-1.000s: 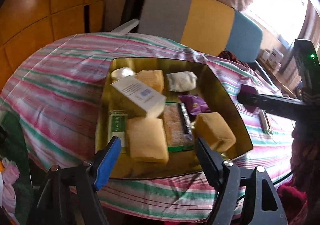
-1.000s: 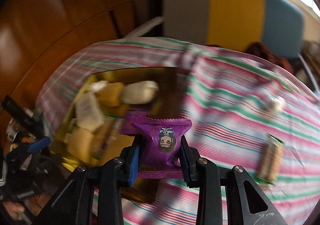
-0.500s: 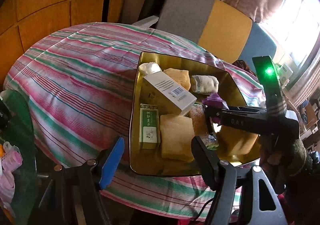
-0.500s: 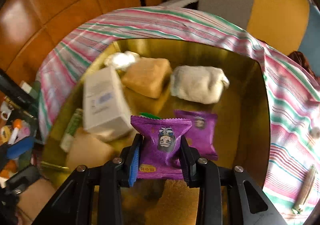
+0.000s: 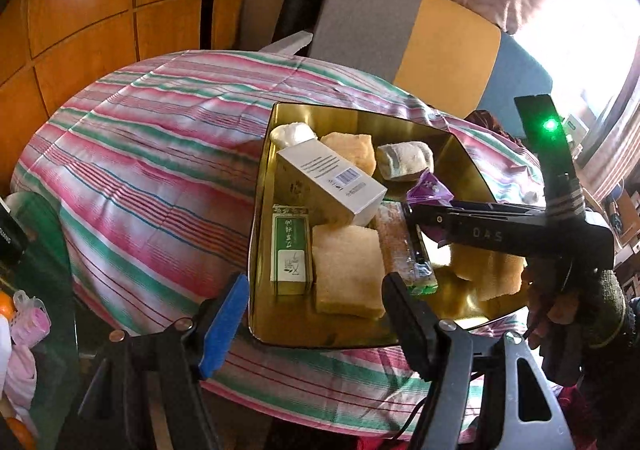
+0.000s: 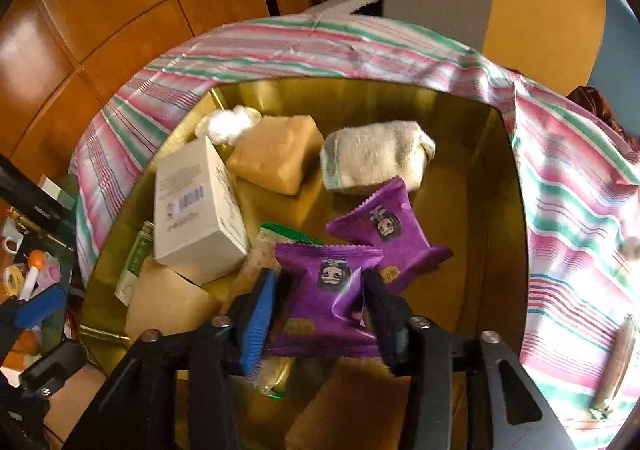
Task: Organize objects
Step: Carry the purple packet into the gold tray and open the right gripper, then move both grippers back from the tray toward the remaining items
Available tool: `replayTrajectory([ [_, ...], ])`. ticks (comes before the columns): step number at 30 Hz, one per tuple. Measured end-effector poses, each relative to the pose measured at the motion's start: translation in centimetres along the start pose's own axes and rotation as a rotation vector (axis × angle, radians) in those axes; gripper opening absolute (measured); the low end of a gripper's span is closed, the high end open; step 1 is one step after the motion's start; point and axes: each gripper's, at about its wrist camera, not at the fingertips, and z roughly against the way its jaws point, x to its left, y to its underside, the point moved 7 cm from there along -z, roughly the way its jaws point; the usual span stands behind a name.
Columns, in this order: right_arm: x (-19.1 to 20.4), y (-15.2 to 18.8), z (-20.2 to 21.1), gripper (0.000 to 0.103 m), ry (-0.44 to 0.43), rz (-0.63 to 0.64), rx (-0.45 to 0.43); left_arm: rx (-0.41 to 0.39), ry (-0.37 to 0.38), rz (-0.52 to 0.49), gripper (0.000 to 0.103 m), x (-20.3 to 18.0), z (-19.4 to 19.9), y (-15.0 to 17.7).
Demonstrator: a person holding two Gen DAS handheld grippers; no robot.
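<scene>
A gold tray [image 5: 260, 209] [image 6: 496, 209] on the striped tablecloth holds a white box [image 5: 332, 181] [image 6: 196, 205], yellow sponges [image 5: 346, 274], a rolled sock [image 6: 376, 155], a green packet [image 5: 290, 250], a snack bar [image 5: 404, 250] and a purple packet [image 6: 390, 234]. My right gripper [image 6: 320, 302] is shut on a second purple packet [image 6: 328, 298] just above the tray's middle; it shows from the side in the left wrist view [image 5: 430, 189]. My left gripper [image 5: 316, 314] is open and empty at the tray's near edge.
A snack bar [image 6: 616, 362] and a small white lump [image 6: 632, 246] lie on the cloth [image 5: 152, 153] right of the tray. A grey, yellow and blue chair [image 5: 408, 37] stands behind the table. Wooden panels fill the left wall. Clutter [image 5: 20, 322] sits at the left.
My right gripper has carried the purple packet from the cloth to over the tray and lowered it beside the other purple packet. My left gripper has shifted left along the tray's near edge, still open.
</scene>
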Motion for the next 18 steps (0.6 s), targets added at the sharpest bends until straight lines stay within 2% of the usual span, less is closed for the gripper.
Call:
replayTrajectory([
  [1, 0.3, -0.1, 0.3, 0.060, -0.001, 0.003, -0.011, -0.003, -0.001, -0.002, 0.070, -0.1, 0.1, 0.0],
  [2, 0.4, -0.1, 0.7, 0.062, -0.003, 0.005, -0.022, -0.006, -0.002, -0.005, 0.070, -0.2, 0.2, 0.0],
  [8, 0.9, -0.1, 3.2, 0.067, -0.027, -0.008, -0.085, -0.018, -0.026, -0.022, 0.070, -0.7, 0.7, -0.2],
  [18, -0.4, 1.9, 8.6, 0.080, 0.010, -0.029, -0.204, -0.033, -0.023, -0.070, 0.070, -2.6, 1.3, -0.3],
])
